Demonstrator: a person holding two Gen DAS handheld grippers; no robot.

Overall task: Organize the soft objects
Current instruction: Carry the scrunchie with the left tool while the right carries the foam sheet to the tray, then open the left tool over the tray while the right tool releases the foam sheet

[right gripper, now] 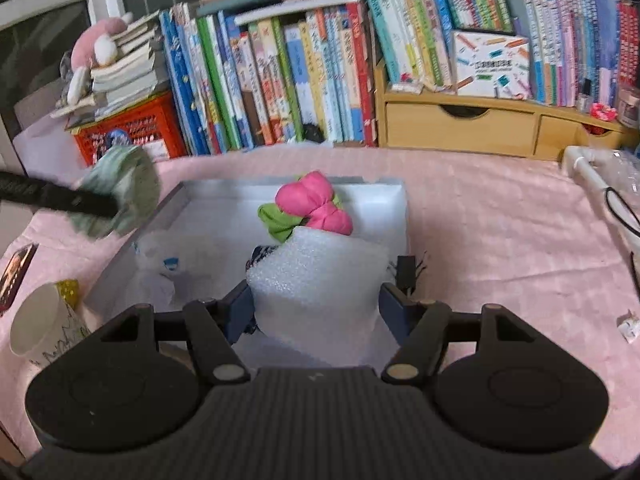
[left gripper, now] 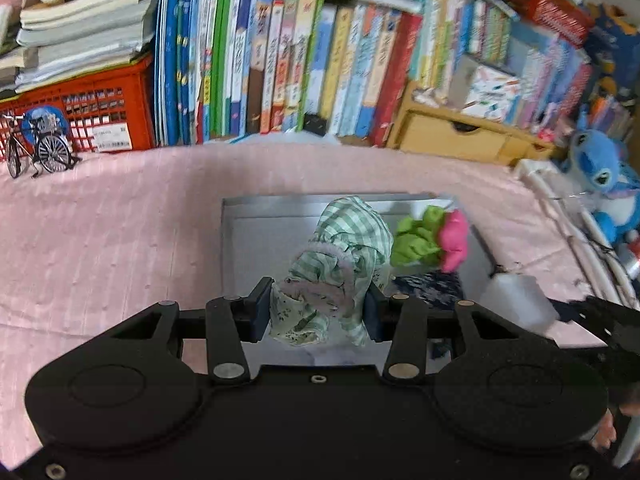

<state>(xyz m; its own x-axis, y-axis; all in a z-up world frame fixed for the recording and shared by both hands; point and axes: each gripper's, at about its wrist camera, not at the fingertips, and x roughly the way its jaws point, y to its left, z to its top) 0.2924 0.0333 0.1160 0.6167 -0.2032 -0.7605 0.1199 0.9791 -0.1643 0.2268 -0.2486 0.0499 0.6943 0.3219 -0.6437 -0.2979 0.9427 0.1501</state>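
Observation:
In the left wrist view my left gripper is shut on a bundle of green checked cloth, held above the near part of a grey tray on the pink bedspread. In the tray lie a pink and green soft toy and a dark patterned cloth. In the right wrist view my right gripper is shut on a white foam block over the tray's near edge. The soft toy lies just behind the block. The green cloth hangs blurred at the tray's left side.
A clear plastic bag lies in the tray's left half. A paper cup stands left of the tray and a black clip to its right. Behind the tray are books, a red crate, wooden drawers and a blue plush.

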